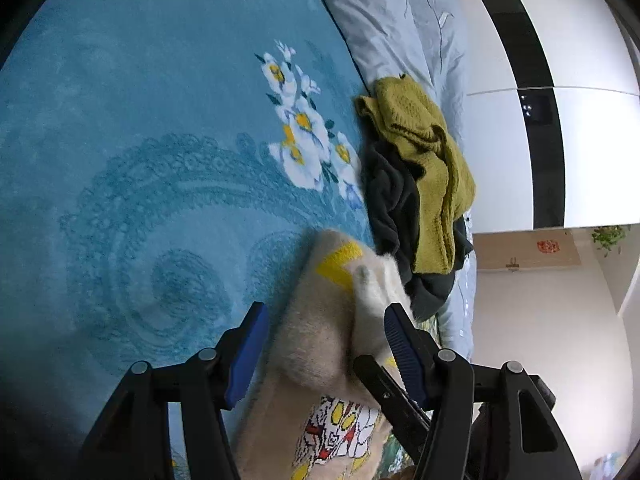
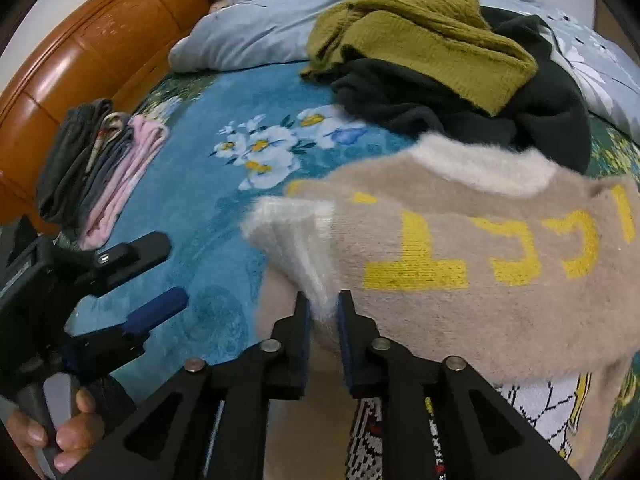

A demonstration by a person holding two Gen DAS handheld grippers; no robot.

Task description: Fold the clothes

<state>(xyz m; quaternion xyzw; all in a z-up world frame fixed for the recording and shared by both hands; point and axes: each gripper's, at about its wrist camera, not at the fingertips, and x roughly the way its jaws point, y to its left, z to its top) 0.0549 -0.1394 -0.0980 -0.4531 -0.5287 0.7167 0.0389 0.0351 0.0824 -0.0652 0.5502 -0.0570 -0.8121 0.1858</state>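
A fuzzy beige sweater (image 2: pixel 480 312) with yellow letters and a cartoon print lies partly folded on the blue floral blanket (image 2: pixel 216 184). My right gripper (image 2: pixel 323 305) is shut on the sweater's white cuff (image 2: pixel 292 232), holding the sleeve lifted over the body. In the left wrist view the same sweater (image 1: pixel 320 344) lies under my left gripper (image 1: pixel 326 309), which is open with its blue pads either side of the folded sleeve and not touching it. The right wrist view also shows the left gripper (image 2: pixel 160 280) open at the left, held by a hand (image 2: pixel 60 436).
An olive knit sweater (image 2: pixel 420 32) lies on a dark garment (image 2: pixel 440 104) just beyond the beige one. A folded stack (image 2: pixel 96 172) of pink, grey and dark clothes sits by the orange-brown headboard (image 2: pixel 80 48). A pale blue duvet (image 2: pixel 260 28) is bunched along the far side.
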